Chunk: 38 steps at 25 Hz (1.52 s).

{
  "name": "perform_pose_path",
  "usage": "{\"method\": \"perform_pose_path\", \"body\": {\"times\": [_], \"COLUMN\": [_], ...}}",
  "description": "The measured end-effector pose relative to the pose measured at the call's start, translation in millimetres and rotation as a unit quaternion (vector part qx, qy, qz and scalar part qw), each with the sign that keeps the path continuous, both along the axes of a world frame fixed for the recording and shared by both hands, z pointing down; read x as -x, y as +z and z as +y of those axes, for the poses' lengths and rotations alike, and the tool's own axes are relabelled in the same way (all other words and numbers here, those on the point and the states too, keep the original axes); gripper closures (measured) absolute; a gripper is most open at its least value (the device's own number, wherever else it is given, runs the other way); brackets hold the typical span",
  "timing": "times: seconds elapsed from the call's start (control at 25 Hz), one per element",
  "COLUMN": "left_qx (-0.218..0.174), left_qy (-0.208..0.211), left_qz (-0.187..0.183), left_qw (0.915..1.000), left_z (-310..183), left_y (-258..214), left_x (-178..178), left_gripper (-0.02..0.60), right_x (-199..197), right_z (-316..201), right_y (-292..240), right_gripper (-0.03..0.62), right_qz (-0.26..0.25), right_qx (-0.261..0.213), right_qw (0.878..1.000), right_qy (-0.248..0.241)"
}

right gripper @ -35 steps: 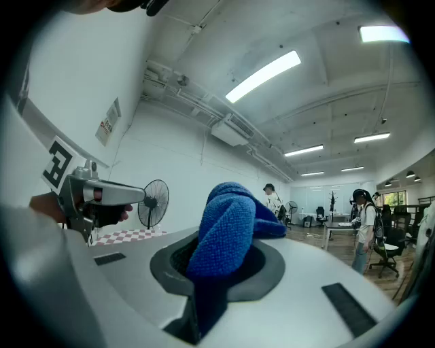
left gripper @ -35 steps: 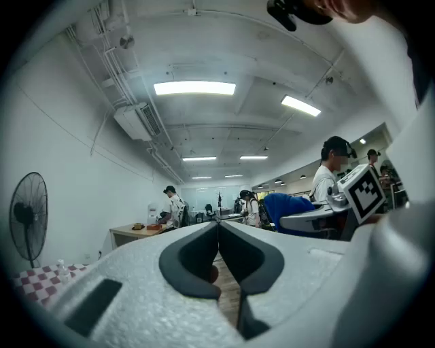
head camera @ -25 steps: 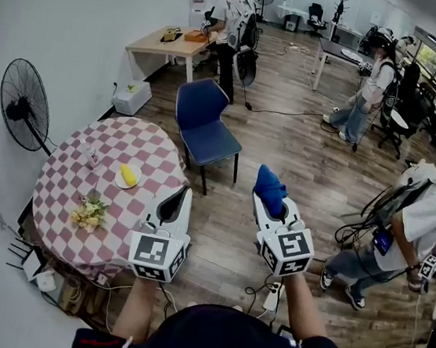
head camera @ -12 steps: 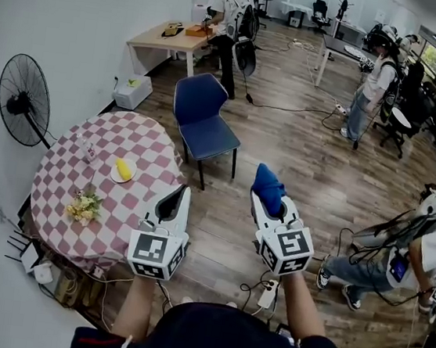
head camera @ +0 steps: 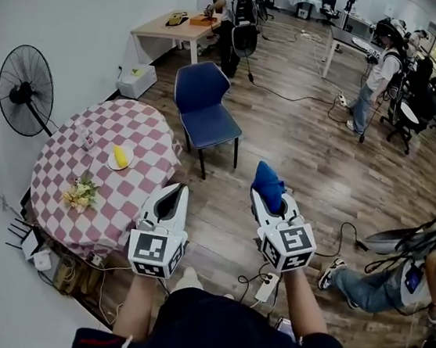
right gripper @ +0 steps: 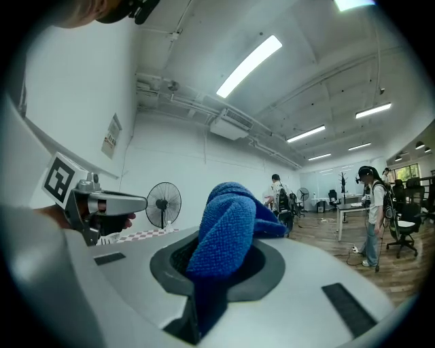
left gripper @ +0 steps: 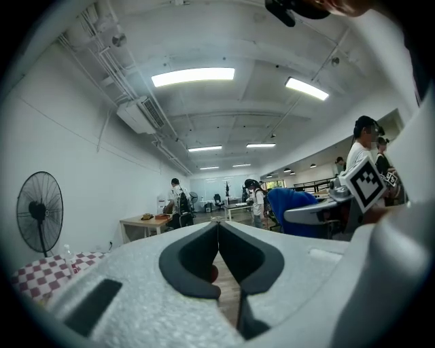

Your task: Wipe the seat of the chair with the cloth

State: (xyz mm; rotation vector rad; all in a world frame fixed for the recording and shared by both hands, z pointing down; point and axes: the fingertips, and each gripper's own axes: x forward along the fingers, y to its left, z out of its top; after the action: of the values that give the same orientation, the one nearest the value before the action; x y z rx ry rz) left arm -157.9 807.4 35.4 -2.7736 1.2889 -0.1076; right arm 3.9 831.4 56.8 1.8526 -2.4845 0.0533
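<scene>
Blue chair (head camera: 206, 117) on dark legs, upright on the wooden floor (head camera: 299, 156), our bunched blue terry cloth (right gripper: 228, 228) pinched between the jaws of our right gripper (head camera: 266, 199), well apart from the chair

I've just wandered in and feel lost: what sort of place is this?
Probably an open-plan office or lab: a wooden desk and office chairs, cables on the wood floor, and another person wearing a headset.

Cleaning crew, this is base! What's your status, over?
Left gripper shut, empty. Right gripper shut on blue cloth. Chair ahead, seat not yet wiped. Nothing in between, over.
</scene>
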Motion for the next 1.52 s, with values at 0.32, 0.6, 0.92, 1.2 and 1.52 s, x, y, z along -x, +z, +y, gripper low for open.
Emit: {"method": "perform_pose_path", "body": {"times": [0.32,0.6,0.92,1.2,1.52], "left_qx": [0.002,0.004,0.001,0.003,0.021], "left_qy": [0.005,0.025,0.046,0.057,0.073], "left_qz": [-0.010,0.002,-0.006,-0.012,-0.007], "left_qw": [0.9999,0.9997,0.9989,0.9983,0.9971], "left_z": [-34,-107,-216,-305,-374], "left_y": [9,11,-3,-8,13], "left_x": [-12,-25,-21,-4,4], "left_gripper": [0.566,0.566,0.565,0.565,0.566], "right_x": [-4,-8,-2,18,35], "right_z": [-33,-100,-208,-302,-367], "right_y": [9,11,-4,-10,13], "right_gripper": [0.546,0.546,0.546,0.546,0.546], "right_qz": [0.010,0.019,0.008,0.009,0.019], "right_qx": [0.007,0.011,0.005,0.006,0.025], "right_qw": [1.000,1.000,1.000,1.000,0.999], "right_qy": [-0.005,0.003,0.015,0.019,0.022]}}
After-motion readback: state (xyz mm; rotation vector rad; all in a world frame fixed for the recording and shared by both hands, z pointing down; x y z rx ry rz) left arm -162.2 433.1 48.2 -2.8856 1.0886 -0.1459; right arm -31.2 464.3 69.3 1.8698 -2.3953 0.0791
